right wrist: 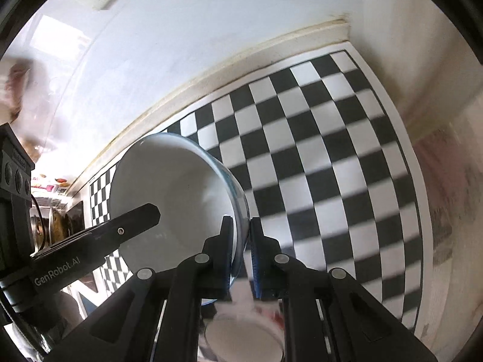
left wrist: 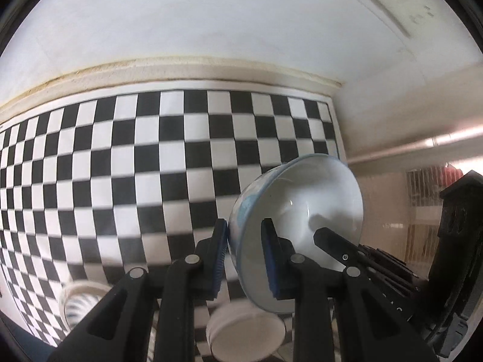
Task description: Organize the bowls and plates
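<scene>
Both grippers clamp one white bowl (left wrist: 305, 199) by its rim, held tilted above the checkered table (left wrist: 120, 163): the left gripper (left wrist: 246, 259) on its left edge, the right gripper (right wrist: 243, 253) opposite. "GenRobot.AI" reads on the left gripper's arm. Another bowl (left wrist: 247, 328) sits below.

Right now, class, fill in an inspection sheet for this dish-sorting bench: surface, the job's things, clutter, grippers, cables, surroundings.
Surface: checkered mat in black and white, running up to a cream ledge below the wall.
Job's things: white bowl with a blue rim, tipped on its side in the air; a white dish and a striped dish lie blurred on the mat below.
Clutter: nothing seen.
Grippers: left gripper and right gripper each shut on the bowl's rim, one pad inside, one outside, at opposite sides.
Cables: a dark wire beside the left gripper's body.
Surroundings: white wall; blurred shelves at the side.
</scene>
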The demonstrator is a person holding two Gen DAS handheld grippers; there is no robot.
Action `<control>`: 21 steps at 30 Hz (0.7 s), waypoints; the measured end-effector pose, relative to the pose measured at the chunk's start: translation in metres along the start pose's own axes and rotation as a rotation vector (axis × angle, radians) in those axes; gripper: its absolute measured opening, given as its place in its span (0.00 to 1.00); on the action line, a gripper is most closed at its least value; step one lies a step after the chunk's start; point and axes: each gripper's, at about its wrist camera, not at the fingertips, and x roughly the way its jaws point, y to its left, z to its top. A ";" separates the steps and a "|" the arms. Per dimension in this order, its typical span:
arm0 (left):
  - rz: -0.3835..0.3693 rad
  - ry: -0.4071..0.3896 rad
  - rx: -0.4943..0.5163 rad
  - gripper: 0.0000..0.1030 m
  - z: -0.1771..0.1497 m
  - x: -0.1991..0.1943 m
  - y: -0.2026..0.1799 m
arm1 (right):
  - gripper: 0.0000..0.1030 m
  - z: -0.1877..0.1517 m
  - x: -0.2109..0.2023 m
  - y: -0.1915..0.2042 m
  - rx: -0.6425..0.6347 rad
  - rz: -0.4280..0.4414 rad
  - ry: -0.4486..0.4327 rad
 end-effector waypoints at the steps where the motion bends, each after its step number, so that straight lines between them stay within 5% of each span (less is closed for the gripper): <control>1: -0.001 0.002 0.016 0.20 -0.010 -0.005 -0.002 | 0.12 -0.011 -0.006 0.000 -0.003 -0.006 -0.004; 13: -0.008 0.073 0.054 0.20 -0.100 -0.015 0.009 | 0.12 -0.127 -0.035 -0.005 0.001 -0.014 0.008; 21: 0.015 0.139 0.043 0.20 -0.136 0.005 0.023 | 0.12 -0.160 -0.012 -0.010 0.012 -0.038 0.054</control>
